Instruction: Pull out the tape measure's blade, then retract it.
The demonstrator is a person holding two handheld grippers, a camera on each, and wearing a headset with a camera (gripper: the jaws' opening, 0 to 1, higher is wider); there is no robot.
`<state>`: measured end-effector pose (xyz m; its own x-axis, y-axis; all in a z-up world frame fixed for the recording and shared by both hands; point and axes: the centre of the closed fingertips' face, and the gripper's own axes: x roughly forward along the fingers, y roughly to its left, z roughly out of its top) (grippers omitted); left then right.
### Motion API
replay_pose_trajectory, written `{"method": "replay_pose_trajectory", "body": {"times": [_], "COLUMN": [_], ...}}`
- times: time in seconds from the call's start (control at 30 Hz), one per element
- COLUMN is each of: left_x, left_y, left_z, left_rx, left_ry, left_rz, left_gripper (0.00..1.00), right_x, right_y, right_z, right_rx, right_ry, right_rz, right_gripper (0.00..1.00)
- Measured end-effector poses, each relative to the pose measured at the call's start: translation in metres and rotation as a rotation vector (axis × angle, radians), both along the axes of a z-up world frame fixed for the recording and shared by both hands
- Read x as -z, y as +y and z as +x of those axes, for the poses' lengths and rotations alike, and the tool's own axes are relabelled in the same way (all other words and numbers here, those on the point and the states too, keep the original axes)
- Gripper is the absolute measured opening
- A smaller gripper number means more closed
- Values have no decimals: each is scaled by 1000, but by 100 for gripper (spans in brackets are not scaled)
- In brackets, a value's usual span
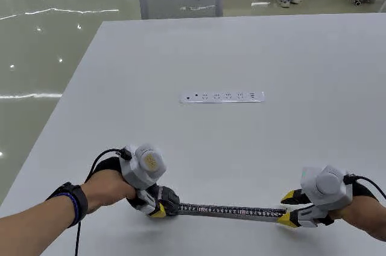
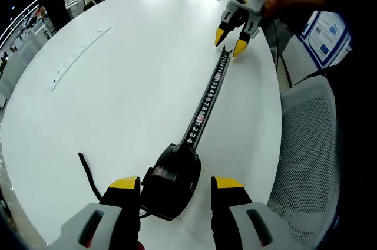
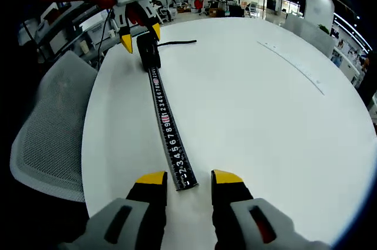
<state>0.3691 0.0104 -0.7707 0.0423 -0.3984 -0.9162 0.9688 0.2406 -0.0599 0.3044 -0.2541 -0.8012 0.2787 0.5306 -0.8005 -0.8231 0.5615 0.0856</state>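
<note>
Left gripper view: left gripper spread around the case, a gap showing on one side, so not clamped. Blade flat along the table, running straight from between these jaws toward the right gripper. Right gripper view: jaws wide, tip lying loose between them, touching neither. Probably a light, hard, smooth case with a spring inside; best squeezed across its flat sides. Thin blade, likely stiff lengthwise yet prone to kink or whip back; best pinched near the tip and fed home slowly.
</note>
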Motion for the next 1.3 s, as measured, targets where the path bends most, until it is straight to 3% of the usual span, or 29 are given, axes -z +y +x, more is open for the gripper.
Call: {"method": "replay_pose_trajectory", "body": {"times": [0.2,0.33,0.4,0.47,0.57,0.7,0.8,1.03,1.3], "left_x": [-15,-26,-34,-40,-51,-61,-67,-86,-95], "left_y": [2,3,2,3,6,12,16,27,38], "left_z": [3,10,12,15,14,13,15,8,-2], "left_rx": [-83,-171,-223,-246,-296,-342,-400,-477,-540], "left_ry": [-14,-24,-19,-43,-53,-78,-88,-125,-159], "left_rz": [-76,-142,-197,-228,-266,-297,-344,-408,-445], "left_gripper": [46,48,48,48,49,50,51,52,56], "right_x": [-11,-20,-27,-30,-36,-44,-49,-63,-77], "right_y": [-2,-4,-5,-7,-9,-11,-12,-19,-23], "right_z": [4,7,8,9,7,4,4,2,-5], "right_rx": [100,173,217,248,295,342,378,462,511], "right_ry": [-12,-27,-31,-41,-48,-66,-79,-118,-159], "right_rz": [64,102,141,151,177,203,228,272,293], "right_gripper": [39,44,46,48,49,50,50,52,55]}}
